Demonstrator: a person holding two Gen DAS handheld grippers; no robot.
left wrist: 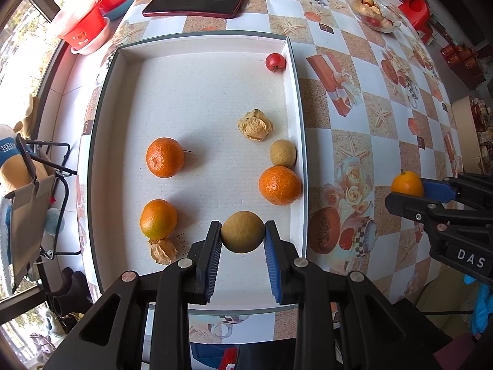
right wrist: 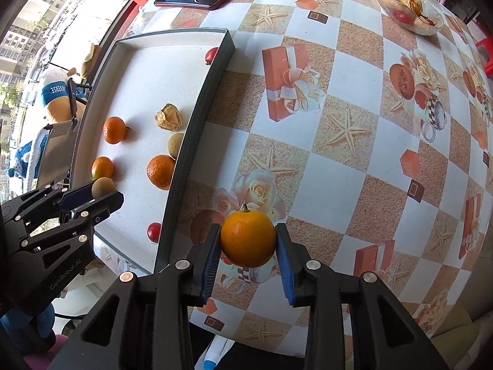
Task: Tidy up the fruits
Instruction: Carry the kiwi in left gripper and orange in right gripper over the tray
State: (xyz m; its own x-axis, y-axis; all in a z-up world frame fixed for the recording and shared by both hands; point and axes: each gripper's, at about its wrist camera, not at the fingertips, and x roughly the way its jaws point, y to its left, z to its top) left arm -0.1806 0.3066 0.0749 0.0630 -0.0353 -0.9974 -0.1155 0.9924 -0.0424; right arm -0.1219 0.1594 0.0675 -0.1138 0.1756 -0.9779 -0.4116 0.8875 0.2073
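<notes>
My left gripper [left wrist: 242, 236] pinches a tan round fruit [left wrist: 242, 231] over the white tray [left wrist: 197, 98], where three oranges [left wrist: 165, 157], two papery husked fruits [left wrist: 255, 125], a smaller tan fruit [left wrist: 283, 153] and a small red fruit [left wrist: 275, 62] lie. At the right edge my right gripper [left wrist: 409, 189] clamps a yellow-orange fruit [left wrist: 406, 184] above the patterned tablecloth [left wrist: 354, 98].

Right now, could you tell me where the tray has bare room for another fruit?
The tray's far half is bare, between the far wall and the upper orange, except a red fruit in the right corner. Crowded: near right wall.
</notes>
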